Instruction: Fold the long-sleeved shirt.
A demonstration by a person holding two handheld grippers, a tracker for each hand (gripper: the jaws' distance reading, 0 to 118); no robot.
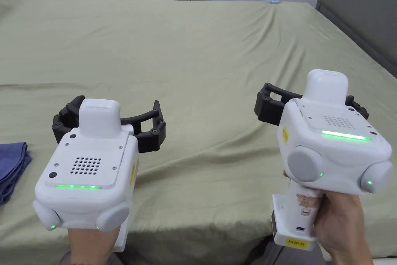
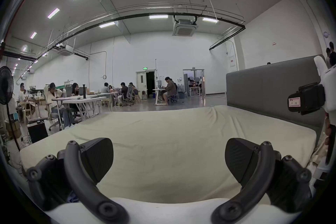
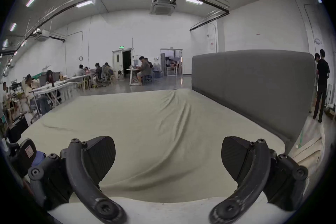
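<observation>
Shirt [image 1: 11, 168]: blue, bunched at bed [image 1: 217, 52] edge

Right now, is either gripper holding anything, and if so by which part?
Nothing is held. The left gripper and the right gripper are both open above the green bed sheet. The blue cloth lies untouched at the left edge.

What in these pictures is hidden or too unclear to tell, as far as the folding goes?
- Blue cloth: head view, cut off by the left edge, so whether it is the long-sleeved shirt, or has sleeves, cannot be told.
- Right gripper: head view, its own white body hides the jaw tips; the right gripper view shows them wide apart.
- Left gripper: open, holding nothing.
- People at the far tables: left gripper view, too small.
</observation>
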